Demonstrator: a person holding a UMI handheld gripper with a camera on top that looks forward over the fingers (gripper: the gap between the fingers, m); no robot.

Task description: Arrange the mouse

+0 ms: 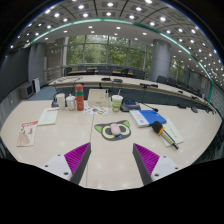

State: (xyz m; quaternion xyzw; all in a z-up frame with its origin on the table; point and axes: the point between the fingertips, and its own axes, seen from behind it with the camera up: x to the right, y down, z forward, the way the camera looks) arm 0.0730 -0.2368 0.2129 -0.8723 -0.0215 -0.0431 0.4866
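Tool [112,160] hangs wide open, holding nothing. I judge the mouse [158,126] lies near the worktop [60,150] right edge by a blue book [147,117]; a careless approach could nudge it off.

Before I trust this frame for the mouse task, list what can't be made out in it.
- Mouse: none can be picked out in the gripper view; everything on the white table is too small.
- Green-rimmed mat with dark patches: print too small.
- Cups and bottles: labels unreadable.
- Fingers: open, nothing between them; their bases are cut off below.
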